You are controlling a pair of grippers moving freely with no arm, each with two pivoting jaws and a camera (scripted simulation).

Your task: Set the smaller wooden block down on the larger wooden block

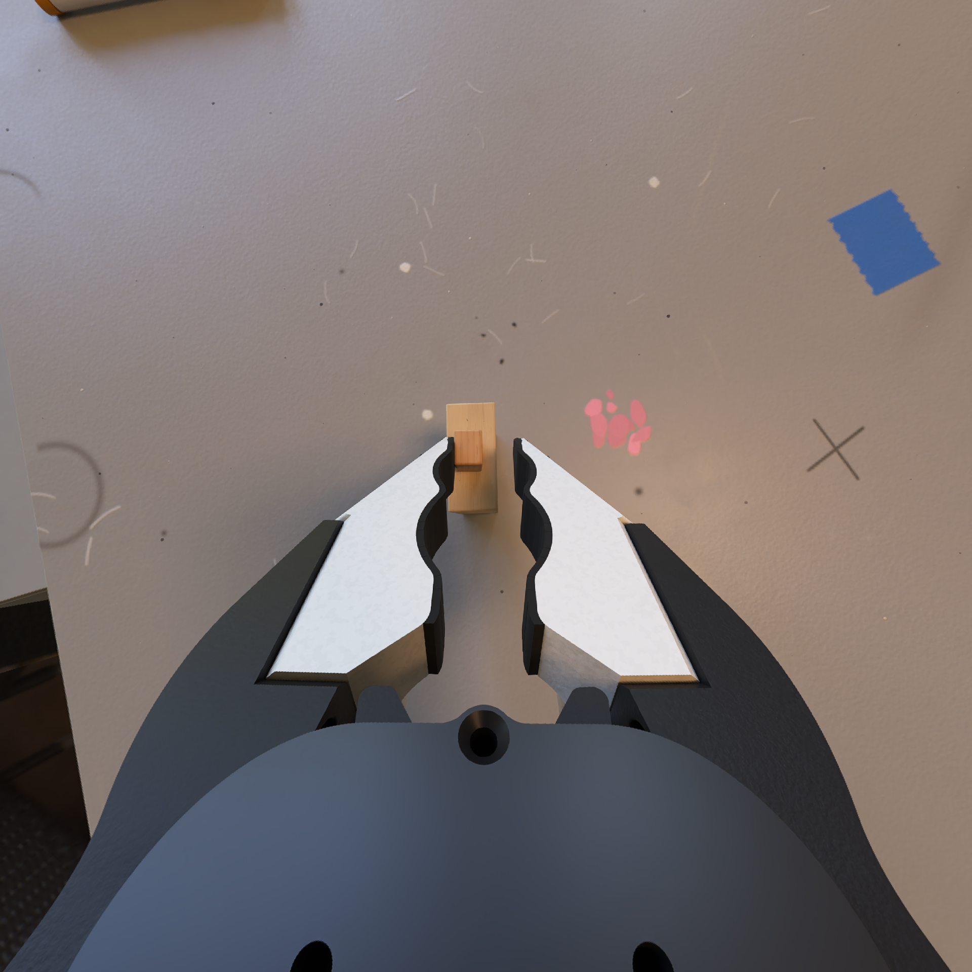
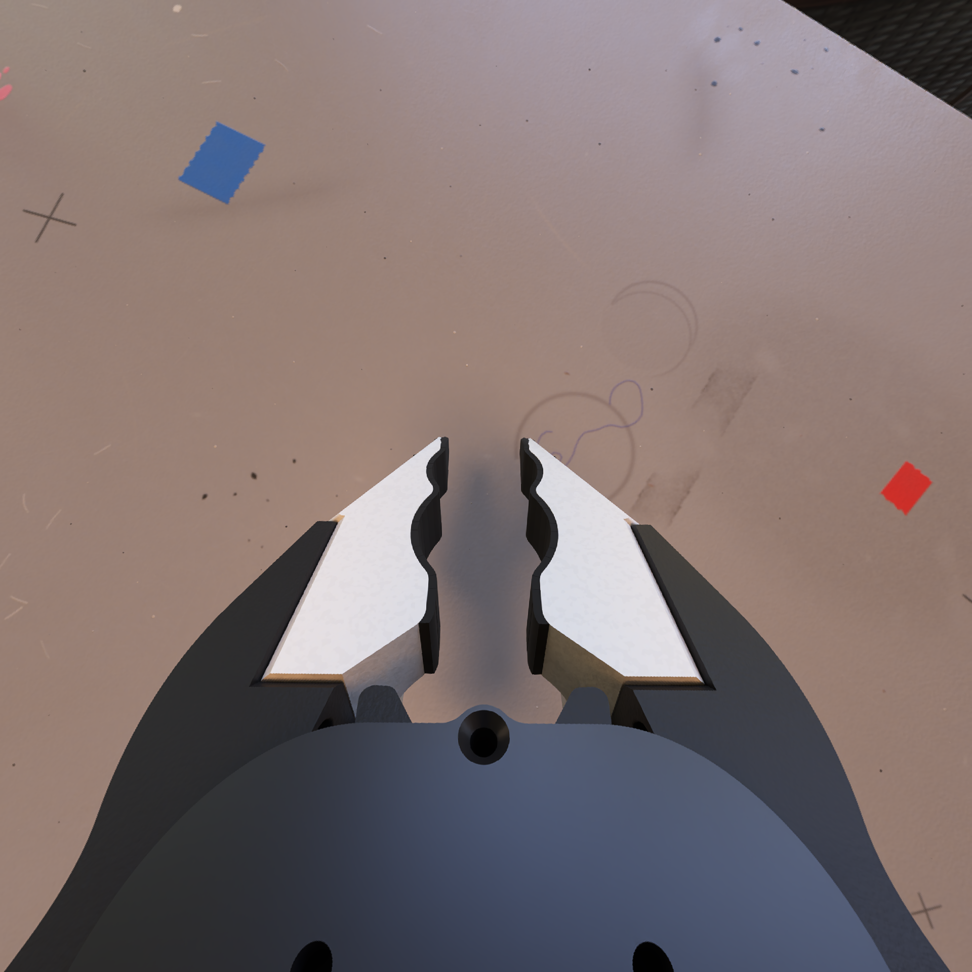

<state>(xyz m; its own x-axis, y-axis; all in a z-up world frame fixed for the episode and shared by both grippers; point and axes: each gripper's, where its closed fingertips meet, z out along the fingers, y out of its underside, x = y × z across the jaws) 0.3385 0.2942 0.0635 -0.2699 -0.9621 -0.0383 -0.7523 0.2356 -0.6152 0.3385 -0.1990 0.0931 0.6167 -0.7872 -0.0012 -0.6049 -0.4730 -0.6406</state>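
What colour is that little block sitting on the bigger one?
The smaller wooden block is orange-brown, darker than the pale larger wooden block under it; the left wrist view shows it best.

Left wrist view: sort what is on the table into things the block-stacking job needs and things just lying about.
Job:
smaller wooden block, resting on the larger one
larger wooden block
left gripper, open

Lying about:
blue patch
pink smear
pencilled cross
orange-ended thing at the top edge, mostly cut off
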